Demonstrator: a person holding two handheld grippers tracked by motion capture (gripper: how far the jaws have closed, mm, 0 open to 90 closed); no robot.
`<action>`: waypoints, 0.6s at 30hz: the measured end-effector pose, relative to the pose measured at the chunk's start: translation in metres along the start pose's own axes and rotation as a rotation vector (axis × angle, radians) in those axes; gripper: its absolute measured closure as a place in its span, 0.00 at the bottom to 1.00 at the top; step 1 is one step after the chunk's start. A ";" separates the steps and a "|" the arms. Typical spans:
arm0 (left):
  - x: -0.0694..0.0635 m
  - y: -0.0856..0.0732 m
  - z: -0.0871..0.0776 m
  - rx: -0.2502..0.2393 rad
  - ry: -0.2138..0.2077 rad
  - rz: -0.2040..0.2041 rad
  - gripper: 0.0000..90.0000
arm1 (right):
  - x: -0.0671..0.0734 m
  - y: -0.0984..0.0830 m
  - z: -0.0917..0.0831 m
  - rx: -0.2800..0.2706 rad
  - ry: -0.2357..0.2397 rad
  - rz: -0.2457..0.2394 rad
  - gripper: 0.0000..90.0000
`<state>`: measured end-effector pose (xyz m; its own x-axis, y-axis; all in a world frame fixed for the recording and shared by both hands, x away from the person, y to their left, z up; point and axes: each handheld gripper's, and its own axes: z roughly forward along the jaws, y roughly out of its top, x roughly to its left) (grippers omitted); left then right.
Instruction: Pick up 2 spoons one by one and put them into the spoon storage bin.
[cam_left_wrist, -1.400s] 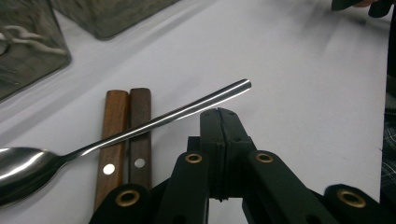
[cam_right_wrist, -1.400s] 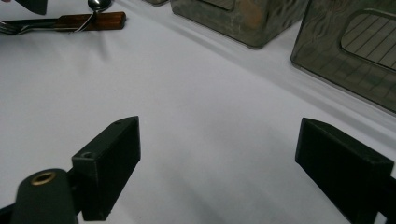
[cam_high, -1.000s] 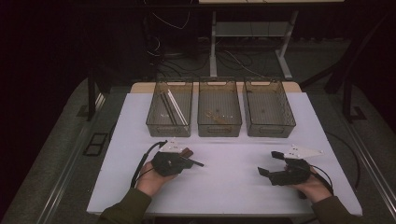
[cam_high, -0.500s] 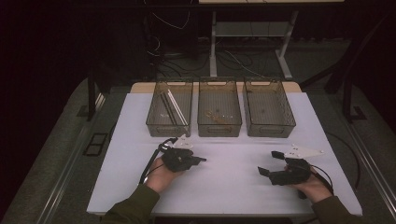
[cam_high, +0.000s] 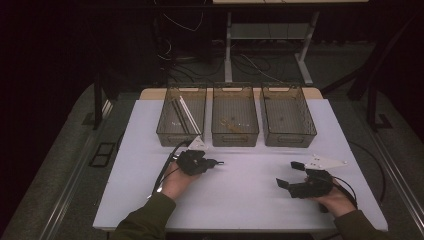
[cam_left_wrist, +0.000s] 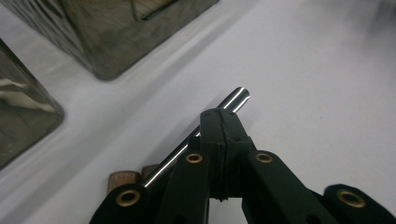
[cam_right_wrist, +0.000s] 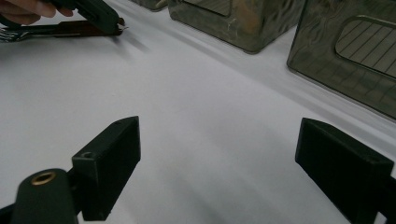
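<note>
My left gripper (cam_left_wrist: 219, 122) is clamped on a slim polished steel utensil with a wooden handle (cam_left_wrist: 236, 98), low over the white surface (cam_high: 240, 190). I judge it light, stiff, slippery. The right gripper view reveals fork tines (cam_right_wrist: 11, 33); my right gripper (cam_high: 296, 173) stands wide, empty.

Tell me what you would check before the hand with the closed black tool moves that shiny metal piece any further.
1. Grip: left gripper jaws pressed together on the shiny metal utensil handle: ok.
2. What the utensil is: fork tines show in the right gripper view: ok.
3. Three smoky transparent plastic bins upright in a row: ok.
4. Which bin it belongs in: cannot tell.
5. Right gripper open, holding nothing, apart from the left: ok.
6. White table bare between the grippers: ok.
</note>
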<state>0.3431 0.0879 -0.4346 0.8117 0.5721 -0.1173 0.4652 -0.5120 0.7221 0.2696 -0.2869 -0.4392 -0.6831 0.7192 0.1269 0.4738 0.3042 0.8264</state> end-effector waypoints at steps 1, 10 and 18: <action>0.002 0.001 0.001 0.000 0.005 0.005 0.99 | 0.000 0.000 0.000 0.000 0.000 0.000 0.16; 0.008 0.006 0.005 -0.022 0.018 -0.031 0.99 | 0.000 0.000 0.000 -0.001 0.002 -0.003 0.16; 0.011 0.007 -0.013 -0.080 0.008 -0.063 0.99 | 0.000 0.000 -0.001 -0.005 0.003 -0.008 0.16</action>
<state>0.3505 0.0987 -0.4223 0.7787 0.6069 -0.1594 0.4858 -0.4223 0.7653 0.2694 -0.2875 -0.4385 -0.6883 0.7151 0.1220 0.4657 0.3066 0.8301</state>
